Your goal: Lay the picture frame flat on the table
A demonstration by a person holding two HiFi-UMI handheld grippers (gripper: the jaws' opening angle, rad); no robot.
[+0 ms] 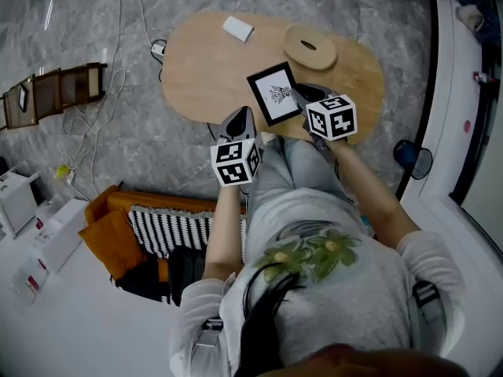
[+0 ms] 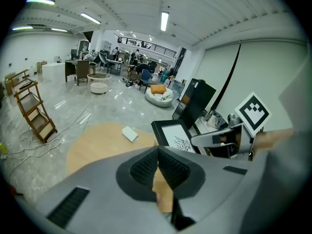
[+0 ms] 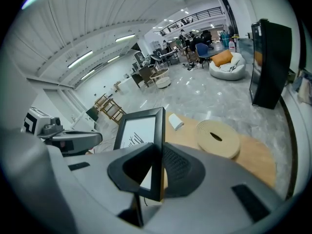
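The black picture frame (image 1: 274, 93), white mat with a small dark drawing, is tilted over the near side of the oval wooden table (image 1: 196, 69). My right gripper (image 1: 303, 95) is shut on its right edge; in the right gripper view the frame (image 3: 141, 130) stands edge-on, clamped between the jaws of that gripper (image 3: 157, 161). My left gripper (image 1: 242, 118) hovers at the table's near edge, left of the frame, shut with nothing in it. In the left gripper view its jaws (image 2: 157, 165) meet, and the frame (image 2: 174, 135) shows beyond them.
A small white box (image 1: 237, 28) and a round wooden disc with a slot (image 1: 310, 47) lie on the far half of the table. Cables (image 1: 94, 124) and a wooden rack (image 1: 47, 93) are on the floor at left. A blue object (image 1: 413, 158) sits at right.
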